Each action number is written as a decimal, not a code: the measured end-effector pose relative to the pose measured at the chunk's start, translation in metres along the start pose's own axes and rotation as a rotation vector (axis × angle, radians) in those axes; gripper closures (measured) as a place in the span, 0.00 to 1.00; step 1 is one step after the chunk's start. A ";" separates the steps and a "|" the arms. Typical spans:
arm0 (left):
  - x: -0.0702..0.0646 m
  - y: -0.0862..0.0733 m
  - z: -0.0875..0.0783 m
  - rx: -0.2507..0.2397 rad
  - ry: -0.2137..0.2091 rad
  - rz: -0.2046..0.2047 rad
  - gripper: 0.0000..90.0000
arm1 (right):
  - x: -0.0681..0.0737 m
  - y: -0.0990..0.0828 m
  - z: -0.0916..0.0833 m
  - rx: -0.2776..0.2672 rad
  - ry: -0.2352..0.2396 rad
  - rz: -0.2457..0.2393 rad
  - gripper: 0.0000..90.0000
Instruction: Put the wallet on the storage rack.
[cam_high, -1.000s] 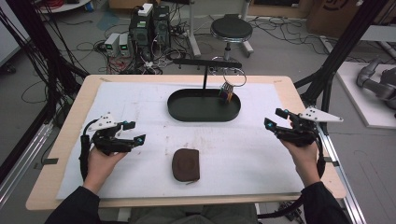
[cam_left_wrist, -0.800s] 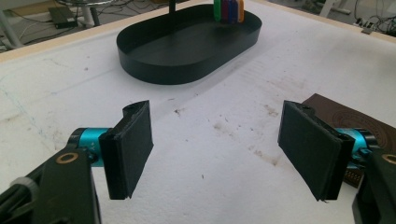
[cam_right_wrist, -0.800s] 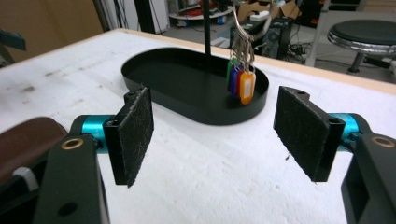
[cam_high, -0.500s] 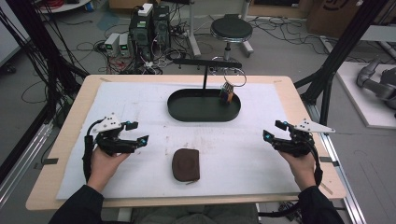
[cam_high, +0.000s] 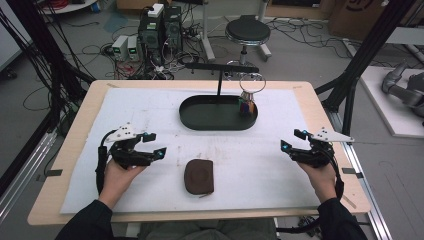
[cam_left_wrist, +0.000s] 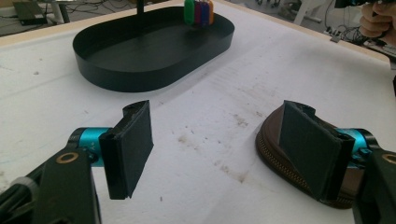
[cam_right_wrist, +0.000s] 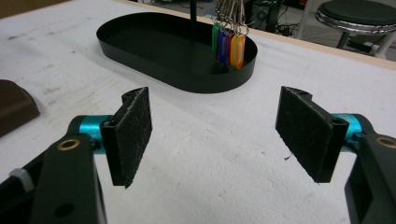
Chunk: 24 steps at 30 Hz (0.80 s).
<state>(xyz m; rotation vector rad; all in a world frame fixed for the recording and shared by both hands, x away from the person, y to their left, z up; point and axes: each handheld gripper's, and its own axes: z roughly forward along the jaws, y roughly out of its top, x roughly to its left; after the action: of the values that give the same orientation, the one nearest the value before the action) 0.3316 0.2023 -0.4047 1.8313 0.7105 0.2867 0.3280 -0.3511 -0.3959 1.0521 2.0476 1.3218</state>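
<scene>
The left hand-held gripper (cam_high: 150, 145) hovers over the near-left part of the surface (cam_high: 300, 120) with its 2 jaws wide apart and nothing between them. The right hand-held gripper (cam_high: 292, 141) hovers near the right edge, also spread open and empty. Between them, close to the near edge, lies the brown zip pouch (cam_high: 199, 176), flat on the white cover. In the left gripper view the pouch (cam_left_wrist: 280, 154) sits just beside and partly behind the right-hand jaw, so that gripper is the nearer of the 2.

Farther off stands the black oval tray (cam_high: 192, 117) with an upright post (cam_high: 219, 85) rising from it, and a bunch of coloured key tags (cam_high: 246, 106) hangs on a ring at its right end.

The step in hand looks like a first grasp of the pouch. To do it well, the left gripper should swing right until the pouch edge lies squarely between the pads, come down low, and close on the rim beside the zip rather than on the domed middle, where the pads may slide. The pouch seems soft, though its stiffness is hard to judge from here, so a firm, level pinch is safer.
</scene>
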 end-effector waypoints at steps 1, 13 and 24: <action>-0.002 0.000 0.002 0.003 -0.007 -0.003 0.30 | 0.001 0.000 0.000 0.000 0.004 0.001 0.31; -0.024 -0.003 0.026 0.079 -0.092 -0.034 0.41 | 0.003 0.000 0.000 -0.002 -0.002 -0.017 0.32; -0.030 -0.009 0.049 0.131 -0.128 -0.117 0.54 | 0.004 0.001 0.000 -0.001 -0.008 -0.027 0.32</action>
<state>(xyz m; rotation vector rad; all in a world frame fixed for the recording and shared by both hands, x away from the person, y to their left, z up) 0.3304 0.1487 -0.4267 1.9048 0.7584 0.0469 0.3259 -0.3472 -0.3954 1.0241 2.0480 1.3035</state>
